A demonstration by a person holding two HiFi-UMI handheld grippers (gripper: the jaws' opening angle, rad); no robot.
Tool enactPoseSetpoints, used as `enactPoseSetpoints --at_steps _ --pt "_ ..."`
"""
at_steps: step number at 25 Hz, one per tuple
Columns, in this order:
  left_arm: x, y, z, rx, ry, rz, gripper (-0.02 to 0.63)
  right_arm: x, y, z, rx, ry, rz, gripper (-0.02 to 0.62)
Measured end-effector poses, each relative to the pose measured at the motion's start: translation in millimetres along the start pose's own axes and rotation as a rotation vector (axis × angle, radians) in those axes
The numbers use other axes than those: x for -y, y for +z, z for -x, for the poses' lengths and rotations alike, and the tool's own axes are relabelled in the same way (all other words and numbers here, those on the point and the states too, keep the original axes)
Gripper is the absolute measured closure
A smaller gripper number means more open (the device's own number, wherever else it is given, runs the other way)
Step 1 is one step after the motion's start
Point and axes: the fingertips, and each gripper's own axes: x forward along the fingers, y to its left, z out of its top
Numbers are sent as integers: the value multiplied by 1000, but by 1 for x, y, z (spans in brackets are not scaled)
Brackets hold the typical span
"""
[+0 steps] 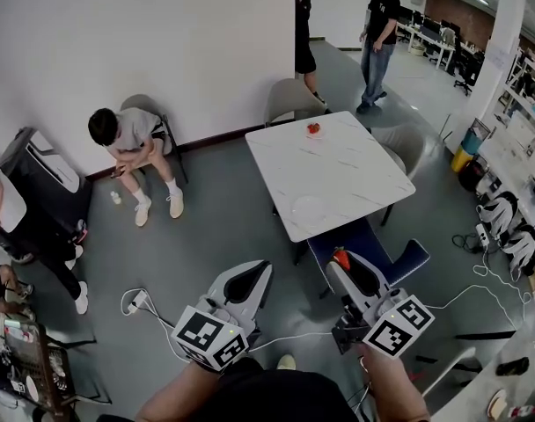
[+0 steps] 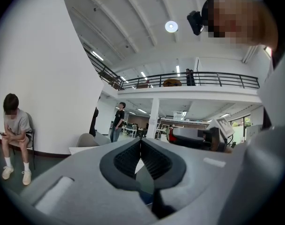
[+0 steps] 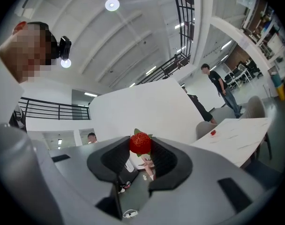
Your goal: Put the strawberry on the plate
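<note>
I've got the right gripper (image 3: 140, 148) clamped on the strawberry (image 1: 340, 257), tips forward for the mid-frame plate (image 1: 308, 209); left gripper (image 2: 140, 145) is closed, idle.

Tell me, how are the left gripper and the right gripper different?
The right gripper has a strawberry pinched between its fingers; the left gripper has its fingers shut together on nothing. The right gripper hangs over the blue chair by the table; the left gripper hangs over the floor. Both are grey and carry a black-and-white marker cube.
</note>
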Motion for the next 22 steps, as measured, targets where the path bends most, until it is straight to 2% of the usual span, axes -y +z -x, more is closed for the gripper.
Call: enactPoseSetpoints --at_steps 6,12,22 --pt "1 2 -17 -1 1 -22 597 21 8 7 27 3 -73 456" --pt "-1 -7 -45 -15 -31 -15 597 40 7 2 12 -9 -72 456" --pt "-56 -12 -106 -11 -97 -11 597 88 5 -60 -28 -77 -14 456"
